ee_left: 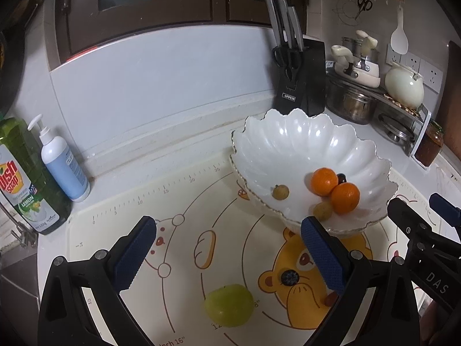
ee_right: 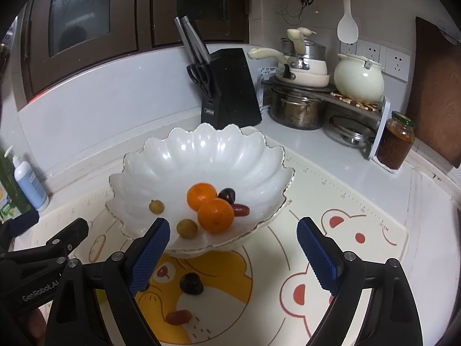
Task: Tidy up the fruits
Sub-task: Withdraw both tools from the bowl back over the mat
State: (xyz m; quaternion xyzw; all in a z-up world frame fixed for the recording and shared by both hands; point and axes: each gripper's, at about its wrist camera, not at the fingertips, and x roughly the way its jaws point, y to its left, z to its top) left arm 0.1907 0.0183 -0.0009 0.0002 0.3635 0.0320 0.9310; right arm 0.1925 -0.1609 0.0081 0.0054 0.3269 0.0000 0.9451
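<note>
Green fruit (ee_left: 229, 305) is lying on the mat (ee_left: 178, 201) between your left gripper (ee_left: 227, 256) jaws — both pairs gaping, empty. Dark plum (ee_right: 191, 283) is waiting under right gripper (ee_right: 233, 255) — centre, squeeze gently, carry to bowl (ee_right: 201, 150).

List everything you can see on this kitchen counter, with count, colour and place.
Bowl: one, white, scalloped, on the mat.
Oranges: two, orange, in the bowl.
Longans: two, tan, in the bowl.
Dark grape: one, in the bowl behind the oranges.
Red grape: one, in the bowl, right of the oranges.
Green fruit: one, on the mat.
Dark fruit: one, on the mat before the bowl.
Red fruit: one, on the mat, nearest.
Mat: one, cream, bear print.
Knife block: one, black, behind the bowl.
Jar: one, reddish, right.
Bottles: two, blue-white and green, left.
Left gripper: open.
Right gripper: open.
</note>
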